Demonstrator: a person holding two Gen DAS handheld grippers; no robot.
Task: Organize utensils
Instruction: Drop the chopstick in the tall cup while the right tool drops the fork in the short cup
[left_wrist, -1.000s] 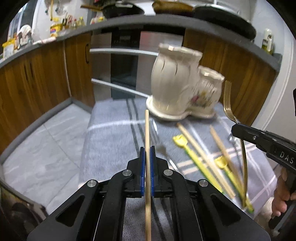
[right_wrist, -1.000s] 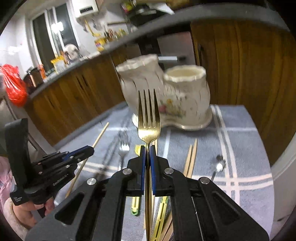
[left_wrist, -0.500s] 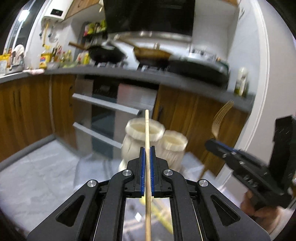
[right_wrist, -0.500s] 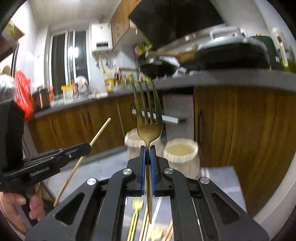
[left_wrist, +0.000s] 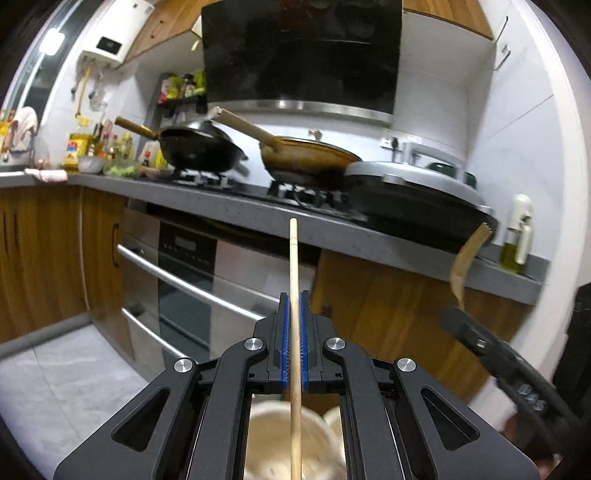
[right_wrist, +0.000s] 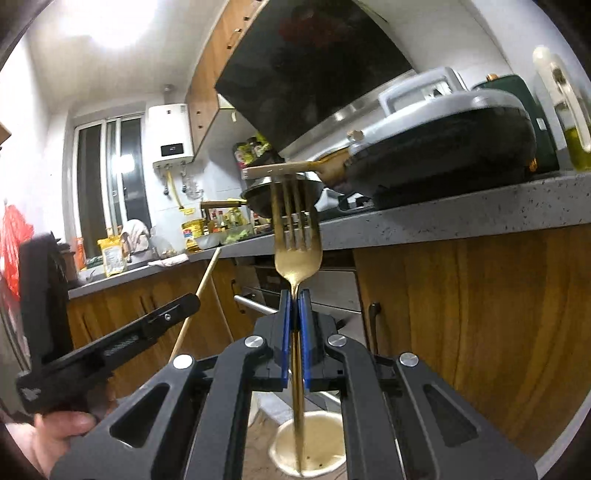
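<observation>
Desk surface hidden in both wrist views, so utensils lying on it can't be counted. Left gripper (left_wrist: 294, 295) fingers clamped on one wooden chopstick (left_wrist: 294, 258), pointing up and forward; its lower end runs out of frame over the blurred cream holder (left_wrist: 273, 435), two cups partly visible behind the gripper body. Right gripper (right_wrist: 294, 295) fingers clamped on one gold fork (right_wrist: 295, 240), tines up, handle hanging over one holder cup, bottom cut off by frame edge. Whether either utensil touches the holder: can't tell. Background: kitchen worktop (left_wrist: 240, 206), two pans, one lidded grill pan (left_wrist: 413, 192).
</observation>
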